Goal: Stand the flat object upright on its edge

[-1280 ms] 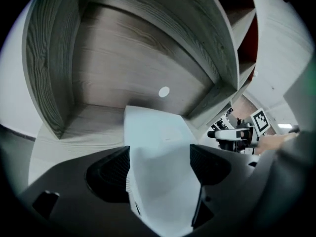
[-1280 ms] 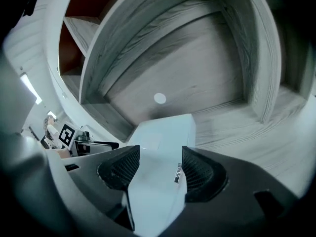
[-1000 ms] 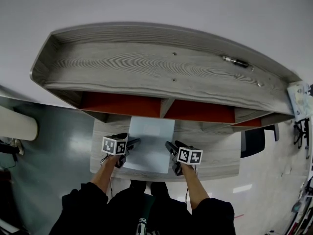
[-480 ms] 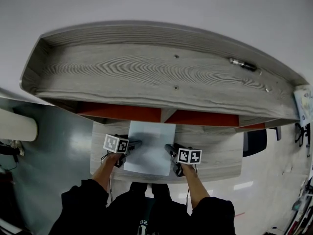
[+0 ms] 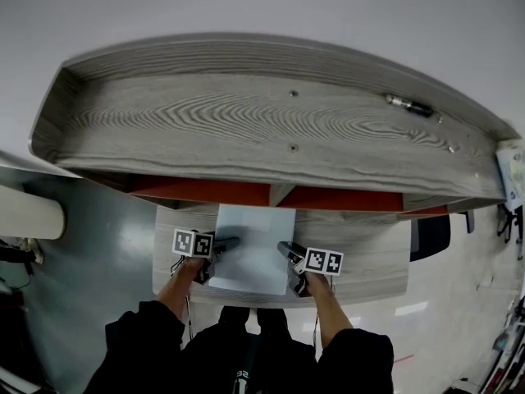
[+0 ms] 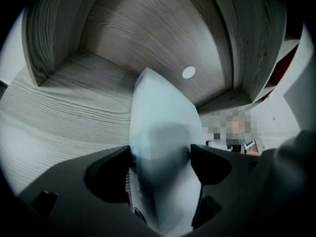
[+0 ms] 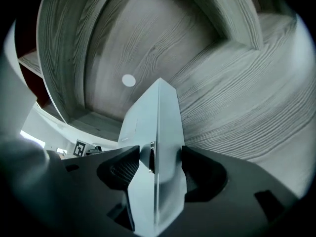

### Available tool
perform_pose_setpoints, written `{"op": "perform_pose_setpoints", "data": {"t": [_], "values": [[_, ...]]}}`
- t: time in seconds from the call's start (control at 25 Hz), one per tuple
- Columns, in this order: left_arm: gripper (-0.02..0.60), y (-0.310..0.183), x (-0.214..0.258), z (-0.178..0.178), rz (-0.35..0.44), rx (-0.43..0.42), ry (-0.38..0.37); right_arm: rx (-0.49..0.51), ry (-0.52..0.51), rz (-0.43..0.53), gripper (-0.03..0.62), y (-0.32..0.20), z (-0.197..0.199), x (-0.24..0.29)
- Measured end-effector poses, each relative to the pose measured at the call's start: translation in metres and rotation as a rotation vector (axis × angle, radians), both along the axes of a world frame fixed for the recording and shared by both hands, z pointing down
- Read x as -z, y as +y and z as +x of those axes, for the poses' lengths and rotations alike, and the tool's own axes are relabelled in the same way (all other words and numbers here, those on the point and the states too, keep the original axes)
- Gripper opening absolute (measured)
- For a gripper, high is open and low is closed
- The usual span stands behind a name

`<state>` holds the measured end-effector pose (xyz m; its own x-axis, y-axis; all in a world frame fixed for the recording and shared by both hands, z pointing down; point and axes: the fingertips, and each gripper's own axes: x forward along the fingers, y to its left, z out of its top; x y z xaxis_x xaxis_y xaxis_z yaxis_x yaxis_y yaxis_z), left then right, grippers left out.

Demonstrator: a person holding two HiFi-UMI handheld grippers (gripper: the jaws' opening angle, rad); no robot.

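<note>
A pale blue flat slab, laptop-like, lies over the grey wood desk, held at both side edges. My left gripper is shut on its left edge, and my right gripper is shut on its right edge. In the left gripper view the slab runs between the jaws toward the shelf's back panel. The right gripper view shows the slab's thin edge with a small port, pinched between the jaws. The slab's far end reaches under the shelf.
A wide grey wood shelf top overhangs the desk, with red-backed compartments beneath. A dark pen-like item lies on the shelf's right. A round white cap sits in the back panel. Grey floor lies left.
The head view has shifted slightly, so the shelf looks larger. Both grippers stay shut on the slab, which has edged a little toward the shelf.
</note>
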<state>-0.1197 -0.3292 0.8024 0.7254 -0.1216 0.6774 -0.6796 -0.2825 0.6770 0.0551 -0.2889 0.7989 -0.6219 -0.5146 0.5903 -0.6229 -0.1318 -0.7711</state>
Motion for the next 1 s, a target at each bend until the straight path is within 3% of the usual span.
{"op": "perform_pose_setpoints", "data": {"t": [0.52,1.0], "values": [[0.377,0.013,0.022,0.003,0.065,-0.029,-0.027,0.061,0.032,0.024,0.242,0.013,0.001,0.017],[0.377,0.028,0.057,0.005,0.15,-0.055,-0.019,0.161,0.085,0.111,0.242,0.021,0.002,0.053]]}}
